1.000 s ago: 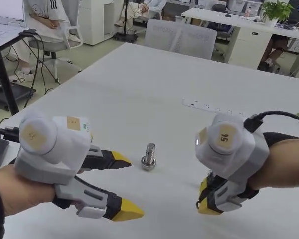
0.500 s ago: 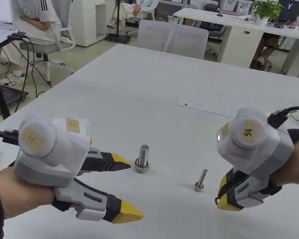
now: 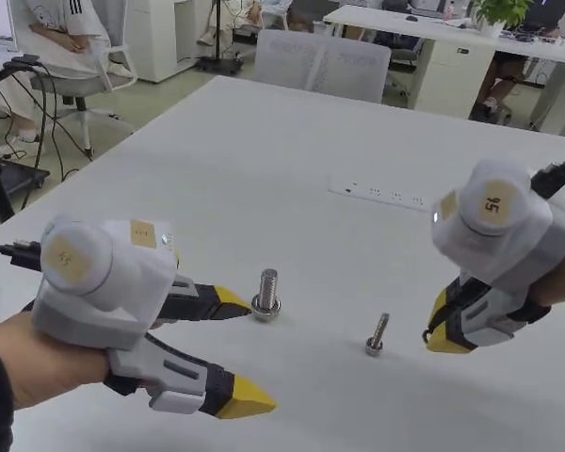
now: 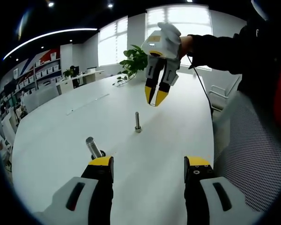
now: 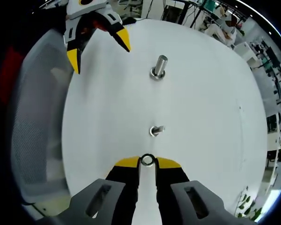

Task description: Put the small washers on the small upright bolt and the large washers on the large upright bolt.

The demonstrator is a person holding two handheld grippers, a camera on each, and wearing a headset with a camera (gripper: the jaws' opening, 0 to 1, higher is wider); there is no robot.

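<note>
L tongs (image 3: 245, 354) low at left, jaws wide apart, nothing in them, over white tabletop (image 3: 264, 169). Next the large bolt (image 3: 267, 294), upright, just off the far yellow tip. Right of it the small bolt (image 3: 378, 334), upright, apart from both tongs. R tongs (image 3: 443, 337) near it, off the tabletop, clenched on a small washer (image 5: 147, 161) betw. the tips.

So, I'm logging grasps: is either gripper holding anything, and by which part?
The right gripper pinches a small washer by opposite sides of its rim, at the jaw tips. The left gripper is open, holding nothing.
</note>
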